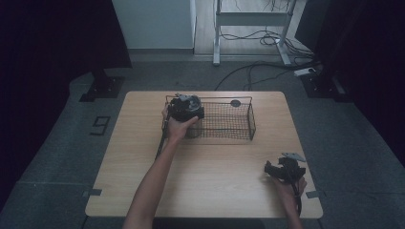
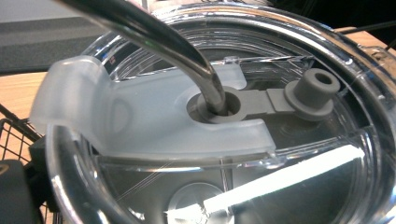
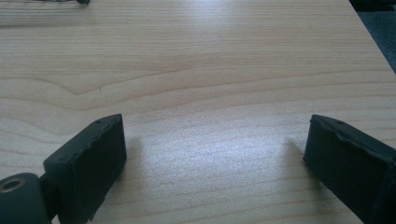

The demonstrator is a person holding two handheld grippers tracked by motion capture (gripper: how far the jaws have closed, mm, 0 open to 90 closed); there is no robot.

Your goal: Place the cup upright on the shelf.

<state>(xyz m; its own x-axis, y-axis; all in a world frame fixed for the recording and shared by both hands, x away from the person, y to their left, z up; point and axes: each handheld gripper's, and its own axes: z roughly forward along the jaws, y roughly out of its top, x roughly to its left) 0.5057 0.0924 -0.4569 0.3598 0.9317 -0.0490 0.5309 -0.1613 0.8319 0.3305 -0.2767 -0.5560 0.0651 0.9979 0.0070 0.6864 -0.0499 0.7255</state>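
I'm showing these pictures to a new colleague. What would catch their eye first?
Probably the wire basket at the table's far middle, where the left gripper works at its left end. In the left gripper view, a clear lid with a metal straw through it looms close. The right gripper sits near the table's right edge, jaws wide apart.

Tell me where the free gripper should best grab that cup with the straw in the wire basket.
Probably the cup's body just below the clear lid, coming from above at the basket's left end. The lid is wide and smooth and the metal straw curves off-center, so both make poor holds. The right gripper is open.
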